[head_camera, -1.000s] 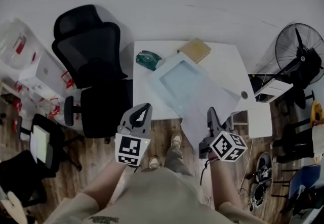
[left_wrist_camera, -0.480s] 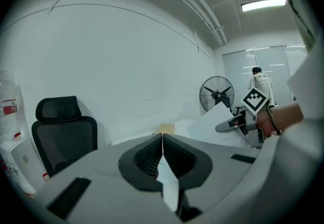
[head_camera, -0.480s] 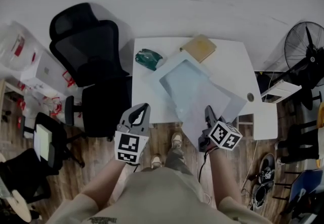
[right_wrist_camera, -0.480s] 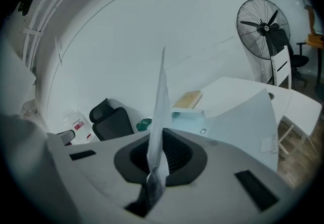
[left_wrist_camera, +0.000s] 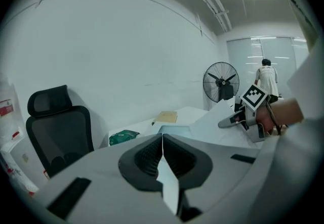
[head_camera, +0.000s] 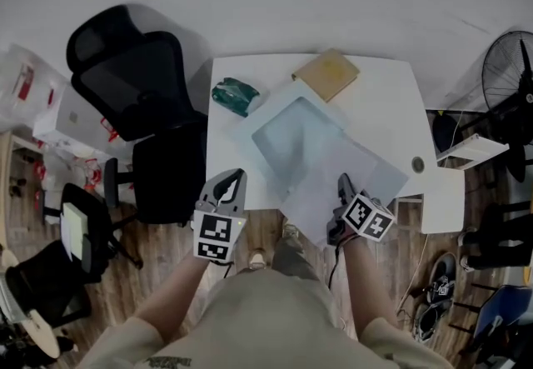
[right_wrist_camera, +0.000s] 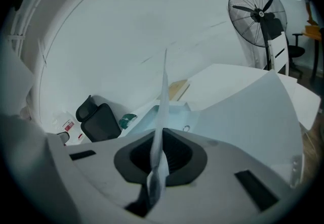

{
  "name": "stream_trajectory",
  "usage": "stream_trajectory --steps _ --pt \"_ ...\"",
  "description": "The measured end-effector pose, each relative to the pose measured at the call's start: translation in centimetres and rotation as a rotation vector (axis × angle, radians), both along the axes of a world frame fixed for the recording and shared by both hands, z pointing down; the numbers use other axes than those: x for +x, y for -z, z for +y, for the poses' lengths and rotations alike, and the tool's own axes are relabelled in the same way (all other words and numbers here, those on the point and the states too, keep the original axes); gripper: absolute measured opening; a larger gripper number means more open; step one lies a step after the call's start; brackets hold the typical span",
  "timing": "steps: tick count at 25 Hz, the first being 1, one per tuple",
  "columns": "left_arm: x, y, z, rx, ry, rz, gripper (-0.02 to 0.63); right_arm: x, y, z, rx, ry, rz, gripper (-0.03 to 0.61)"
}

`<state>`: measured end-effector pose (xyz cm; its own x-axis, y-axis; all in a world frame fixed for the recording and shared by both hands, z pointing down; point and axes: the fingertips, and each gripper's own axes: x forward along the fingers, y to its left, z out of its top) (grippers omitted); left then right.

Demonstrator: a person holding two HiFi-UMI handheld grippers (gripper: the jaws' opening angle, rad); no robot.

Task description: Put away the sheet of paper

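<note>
A white sheet of paper (head_camera: 329,184) hangs over the table's front edge, partly covering the near corner of a clear pale-blue plastic folder (head_camera: 287,134). My right gripper (head_camera: 342,186) is shut on the sheet's near edge. In the right gripper view the sheet (right_wrist_camera: 253,112) fans out to the right and runs edge-on between the jaws of the right gripper (right_wrist_camera: 161,142). My left gripper (head_camera: 235,177) hovers at the table's front left, with its jaws together and nothing held. The left gripper view shows the left gripper (left_wrist_camera: 162,139), the folder (left_wrist_camera: 172,129) and the right gripper (left_wrist_camera: 237,119).
The white table (head_camera: 387,109) also holds a green object (head_camera: 234,96) and a tan book (head_camera: 326,74) at the back. A black office chair (head_camera: 146,109) stands to the left. A floor fan (head_camera: 510,76) and a small white side table (head_camera: 443,201) are on the right.
Both grippers have come down toward the table's front edge. The sheet in the right gripper has sunk lower over the folder and table.
</note>
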<state>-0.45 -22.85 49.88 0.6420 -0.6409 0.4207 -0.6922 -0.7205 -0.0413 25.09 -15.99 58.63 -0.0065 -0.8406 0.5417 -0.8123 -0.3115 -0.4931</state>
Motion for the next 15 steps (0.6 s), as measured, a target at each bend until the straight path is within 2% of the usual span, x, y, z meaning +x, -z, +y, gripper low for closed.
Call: stream_trajectory --steps 4,10,15 --pt "1.0 -2.7 -1.3 -0.087 0.044 0.002 0.021 2.0 -2.5 -1.4 -0.034 -0.023 -0.042 0.023" --pt "2.2 -6.1 -2.9 -0.143 0.079 -0.065 0.021 4.0 -6.0 -3.0 -0.084 -0.050 -0.111 0.023" --pt "3.0 -8.4 -3.9 -0.188 0.094 -0.097 0.021 5.4 -8.0 -4.5 -0.071 -0.094 -0.194 0.023"
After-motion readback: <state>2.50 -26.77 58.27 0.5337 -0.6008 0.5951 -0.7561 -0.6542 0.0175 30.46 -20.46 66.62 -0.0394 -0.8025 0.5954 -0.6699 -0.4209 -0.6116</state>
